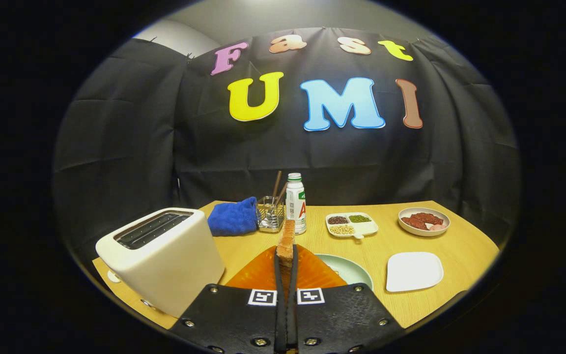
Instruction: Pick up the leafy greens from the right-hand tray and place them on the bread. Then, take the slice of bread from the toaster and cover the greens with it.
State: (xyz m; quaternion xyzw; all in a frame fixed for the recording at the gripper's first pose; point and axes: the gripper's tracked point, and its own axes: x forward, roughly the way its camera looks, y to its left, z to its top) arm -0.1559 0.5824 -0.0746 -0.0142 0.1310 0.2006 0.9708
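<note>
My gripper [286,260] is shut on a slice of toasted bread [287,241], which stands on edge between the fingers and rises above their tips. The slice hangs over an orange plate [312,273] just below the fingers. A white toaster [162,258] stands to the left of the fingers with its slots showing empty. A pale green plate [349,269] peeks out behind the orange plate on the right. A white square tray [414,271] lies further right with nothing on it. What lies on the orange plate is hidden by the fingers.
At the back of the wooden table [460,241] sit a blue cloth [234,218], a wire holder with chopsticks [270,212], a white bottle [296,203], a divided dish of beans [352,224] and a bowl of meat [423,221].
</note>
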